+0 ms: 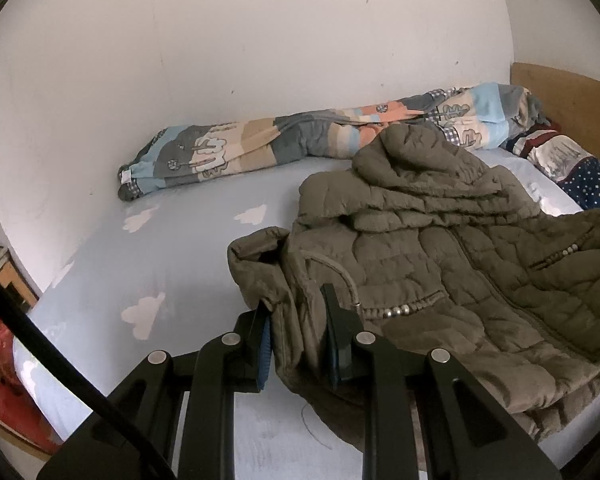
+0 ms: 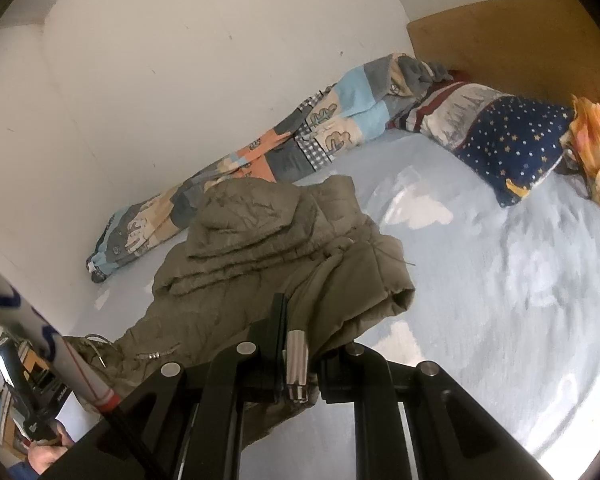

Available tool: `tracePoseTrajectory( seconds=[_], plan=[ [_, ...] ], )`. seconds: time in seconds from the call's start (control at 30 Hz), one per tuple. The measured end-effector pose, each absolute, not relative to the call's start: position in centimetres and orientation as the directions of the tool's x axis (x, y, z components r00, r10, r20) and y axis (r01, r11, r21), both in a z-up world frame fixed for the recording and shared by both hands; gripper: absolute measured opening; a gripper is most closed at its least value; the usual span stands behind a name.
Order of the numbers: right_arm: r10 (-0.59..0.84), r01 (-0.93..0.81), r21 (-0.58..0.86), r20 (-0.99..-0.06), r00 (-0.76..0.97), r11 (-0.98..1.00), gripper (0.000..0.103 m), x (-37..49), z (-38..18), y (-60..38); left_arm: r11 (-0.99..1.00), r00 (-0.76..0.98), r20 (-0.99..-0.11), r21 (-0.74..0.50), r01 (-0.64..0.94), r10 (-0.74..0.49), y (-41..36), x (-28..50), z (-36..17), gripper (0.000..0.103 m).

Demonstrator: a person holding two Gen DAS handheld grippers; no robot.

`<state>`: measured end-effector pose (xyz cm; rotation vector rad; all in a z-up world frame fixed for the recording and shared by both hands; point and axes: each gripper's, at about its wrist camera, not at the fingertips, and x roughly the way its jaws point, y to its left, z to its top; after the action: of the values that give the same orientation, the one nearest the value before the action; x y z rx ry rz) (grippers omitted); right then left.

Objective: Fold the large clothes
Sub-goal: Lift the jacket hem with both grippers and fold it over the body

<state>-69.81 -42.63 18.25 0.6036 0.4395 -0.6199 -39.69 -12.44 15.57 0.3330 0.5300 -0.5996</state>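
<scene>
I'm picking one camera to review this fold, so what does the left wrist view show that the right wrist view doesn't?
Only the left wrist view shows the left gripper shut on the jacket edge, and a red bag beside the bed. Only the right wrist view shows the right gripper shut on the jacket with a metal cord end at its jaws, and an orange cloth by the pillow. Both share the jacket, the rolled quilt, the pillow and the headboard.
</scene>
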Motion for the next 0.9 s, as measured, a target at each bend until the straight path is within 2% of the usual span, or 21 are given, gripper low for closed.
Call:
tracePoseTrajectory(
  seconds=[0.5, 0.6, 0.7, 0.77, 0.9],
  plan=[
    [-0.384, 0.595, 0.348, -0.512, 0.768, 0.725, 0.013, -64.5, 23.5, -47.6, 0.768, 0.626, -0.596, 0.024, 0.64, -0.503, -17.2, -31.6, 21.3, 0.021],
    [-0.384, 0.593, 0.346, -0.51, 0.77, 0.727, 0.013, -62.4, 24.5, -49.7, 0.761, 0.595, -0.608, -0.023, 0.648, -0.526, -19.8, -28.8, 23.4, 0.026],
    [-0.384, 0.598, 0.36, -0.512, 0.768, 0.716, 0.013, -60.4, 25.1, -52.3, 0.772, 0.621, -0.571, -0.034, 0.635, -0.537, -22.7, -26.1, 26.1, 0.043],
    [-0.389, 0.608, 0.364, -0.517, 0.762, 0.706, 0.013, -58.6, 25.4, -54.7, 0.787, 0.664, -0.528, -0.013, 0.616, -0.529, -24.3, -24.4, 28.0, 0.061],
    [-0.386, 0.628, 0.392, -0.538, 0.749, 0.672, 0.013, -55.1, 25.2, -59.7, 0.817, 0.714, -0.496, 0.017, 0.577, -0.494, -26.9, -20.1, 30.2, 0.064]
  ],
)
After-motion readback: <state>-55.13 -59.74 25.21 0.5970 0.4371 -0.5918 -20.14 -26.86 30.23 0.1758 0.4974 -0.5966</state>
